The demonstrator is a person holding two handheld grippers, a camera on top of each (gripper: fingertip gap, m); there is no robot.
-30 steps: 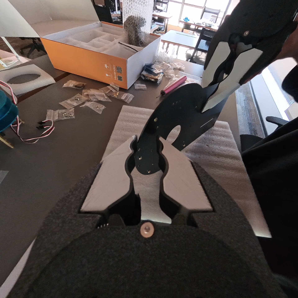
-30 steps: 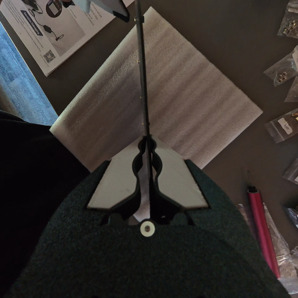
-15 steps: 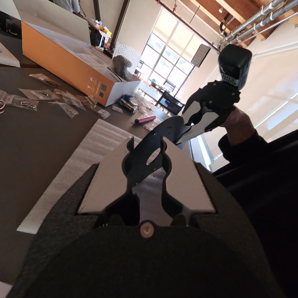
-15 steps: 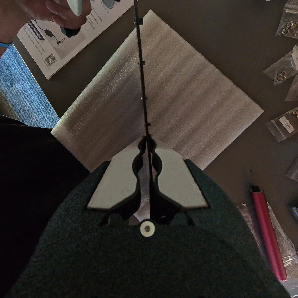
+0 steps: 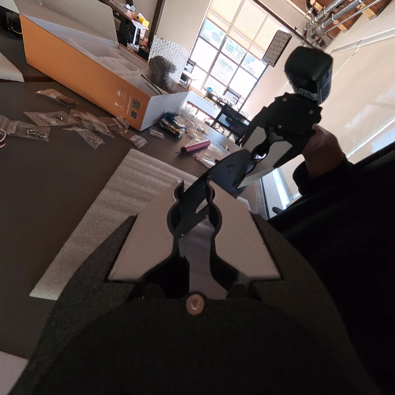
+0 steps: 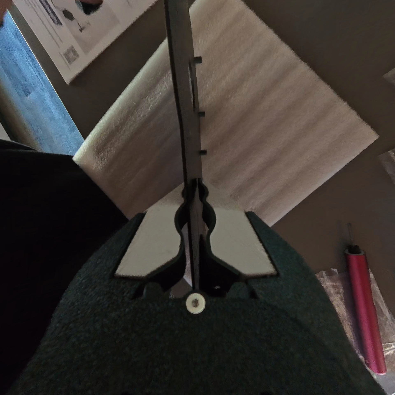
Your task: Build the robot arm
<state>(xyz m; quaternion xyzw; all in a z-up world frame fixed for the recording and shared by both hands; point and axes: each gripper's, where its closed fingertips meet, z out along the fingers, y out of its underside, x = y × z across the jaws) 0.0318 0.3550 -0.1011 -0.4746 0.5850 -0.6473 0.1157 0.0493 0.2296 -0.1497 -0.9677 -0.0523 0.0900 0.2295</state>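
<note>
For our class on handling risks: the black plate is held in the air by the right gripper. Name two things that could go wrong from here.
1. The right gripper pinches the black plate only at one edge, so it may pivot or slip onto the foam sheet.
2. The left gripper stands open around the plate's other end; closing off-centre could twist the plate or knock it loose.

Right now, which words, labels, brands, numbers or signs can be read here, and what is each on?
I won't quote writing; here is what carries it.
Orange box: print, symbols and two square codes on its side.
Hanging board by the window: handwriting, too small.
White leaflet: print and a square code, blurred.
Plastic bags: small labels, too small.
Black plate in the right gripper: none visible.
</note>
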